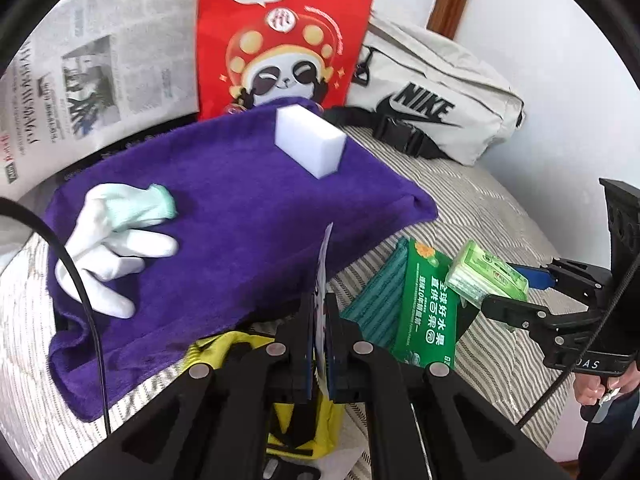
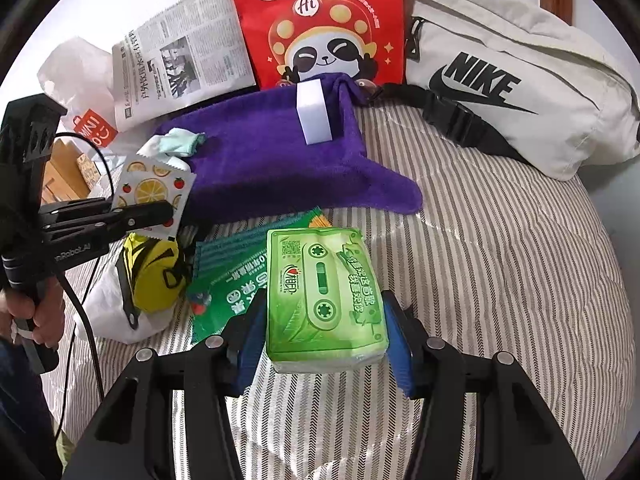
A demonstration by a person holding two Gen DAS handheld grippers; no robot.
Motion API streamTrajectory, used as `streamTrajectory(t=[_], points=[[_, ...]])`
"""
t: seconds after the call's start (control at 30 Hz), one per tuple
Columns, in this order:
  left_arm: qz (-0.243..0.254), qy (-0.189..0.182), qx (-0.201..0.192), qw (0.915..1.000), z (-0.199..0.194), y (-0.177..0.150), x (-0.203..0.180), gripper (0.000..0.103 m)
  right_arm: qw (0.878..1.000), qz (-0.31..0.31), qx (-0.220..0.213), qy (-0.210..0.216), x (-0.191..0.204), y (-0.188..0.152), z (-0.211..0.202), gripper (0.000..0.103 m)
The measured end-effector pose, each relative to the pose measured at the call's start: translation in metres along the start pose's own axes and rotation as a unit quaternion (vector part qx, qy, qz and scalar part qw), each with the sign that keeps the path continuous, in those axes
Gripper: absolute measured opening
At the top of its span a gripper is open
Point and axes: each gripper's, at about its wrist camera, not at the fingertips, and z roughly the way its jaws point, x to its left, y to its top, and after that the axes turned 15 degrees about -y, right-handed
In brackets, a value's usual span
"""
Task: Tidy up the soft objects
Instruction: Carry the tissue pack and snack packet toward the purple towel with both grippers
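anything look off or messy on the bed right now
The purple towel is rumpled, one corner trailing out over the striped bedding. A white glove lies crumpled on it, and the white sponge block sits near its far edge. Nothing looks spilled or damaged.

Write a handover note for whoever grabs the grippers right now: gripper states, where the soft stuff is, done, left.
Left gripper: shut on a thin fruit-print sachet, held above the bed.
Right gripper: shut on the green tissue pack, held above the striped bedding.
On the purple towel: white sponge block and white glove.
Not on the towel: yellow pouch, green printed bag, beside the towel's near edge.
Done: sponge and glove laid out.
Left: probably place both held items, then the pouch.
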Motion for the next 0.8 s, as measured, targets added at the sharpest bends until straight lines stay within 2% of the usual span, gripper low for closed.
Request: streamTrajectory(t=[0.37,0.8], points=[[-0.031,0.009,-0.037,0.9988,-0.037,-0.004,0.021,0.005,1.0,-0.017,-0.023,0.0,0.015,0.022,-0.011,0.053],[-0.065,0.053,-0.068,0.9942,-0.074,-0.007,0.054,0.005,0.999,-0.034,-0.033,-0.007,0.031,0.073,0.005,0.053]])
